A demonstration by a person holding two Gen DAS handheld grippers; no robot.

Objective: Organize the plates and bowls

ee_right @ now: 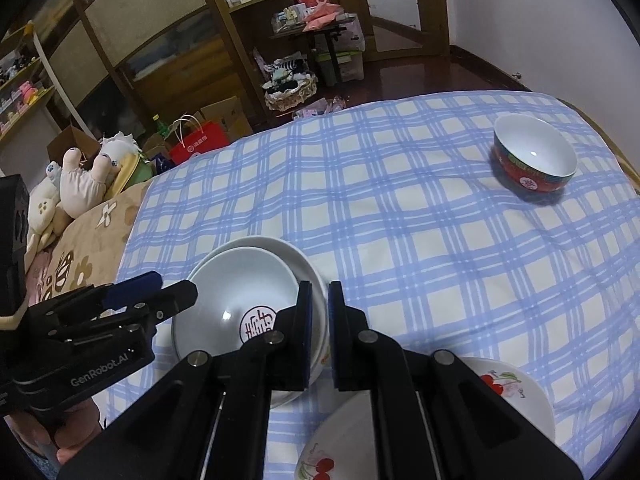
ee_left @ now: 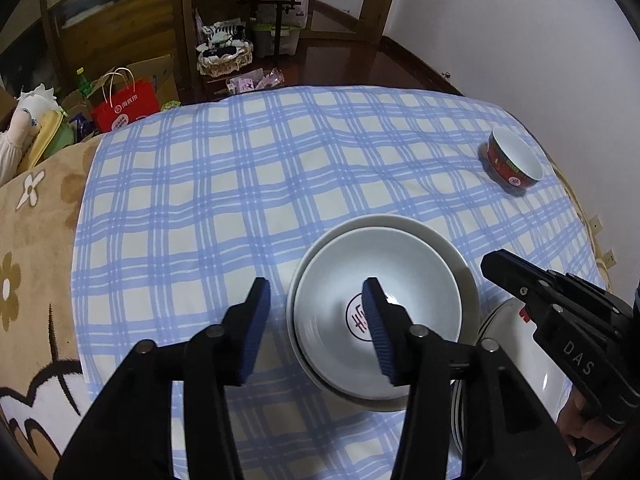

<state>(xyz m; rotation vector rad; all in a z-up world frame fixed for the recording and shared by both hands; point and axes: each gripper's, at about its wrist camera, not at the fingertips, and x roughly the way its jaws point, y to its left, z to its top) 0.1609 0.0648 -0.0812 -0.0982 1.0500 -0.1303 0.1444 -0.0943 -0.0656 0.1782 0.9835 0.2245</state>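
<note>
blue checked cloth (ee_left: 248, 184) covers the table in the left wrist view. on it, near and a little right of centre, a white bowl (ee_left: 380, 280) with a red mark inside sits in a second white bowl (ee_left: 456, 256). the left gripper (ee_left: 316, 332) is spread – its right pad hangs over the inside of the bowl, its left pad over the cloth, and neither pad presses the rim. a red bowl (ee_left: 510, 160) stands far right. the right gripper (ee_left: 496, 266) comes in from the right.

in the right wrist view the right gripper (ee_right: 320, 328) is almost pressed together, with only a thin gap – the rim of the nested bowls shows just behind it, and i cannot tell if it touches. a cherry plate (ee_right: 516, 396) lies near, under this gripper.
</note>
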